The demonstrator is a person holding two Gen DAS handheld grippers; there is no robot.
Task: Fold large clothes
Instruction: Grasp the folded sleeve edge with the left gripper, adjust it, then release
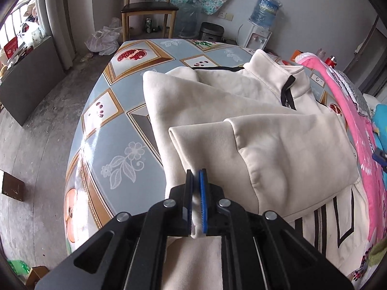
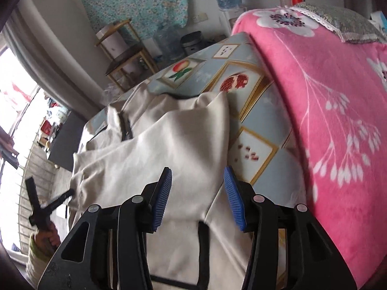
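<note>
Garment: a cream fleece jacket with black trim and a black zip at the collar (image 1: 241, 111) is laid across a table covered in a glossy grey-blue oilcloth printed with fruit panels (image 1: 113, 149); both sleeves are seen folded in over the body, and the hem end hangs toward the cameras.
Collar: the stand-up collar is seen at the far end of the jacket, with the zip partly undone.
Left gripper: the black left gripper with one blue ribbed pad (image 1: 196, 176) is clenched on a fold of the cream fabric, which is pinched between its pads near the cuff end of the folded sleeve.
Right gripper: the black right gripper with two blue ribbed pads (image 2: 198, 176) is held above the jacket (image 2: 169, 145) with its jaws parted; cream fabric is seen beneath and between them, but no pressing of the pads on it is shown.
Person: a hand in a light knitted cuff (image 2: 46, 238) is seen at the lower left of the right wrist view, wrapped round a black handle.
Beside the jacket: a pink plush blanket with white flower print (image 2: 326, 96) is piled along the table edge, just beside the jacket.
Background: a wooden chair with a dark seat (image 1: 148, 7) and a white water dispenser topped with a blue bottle (image 1: 262, 21) are seen against the far wall.
</note>
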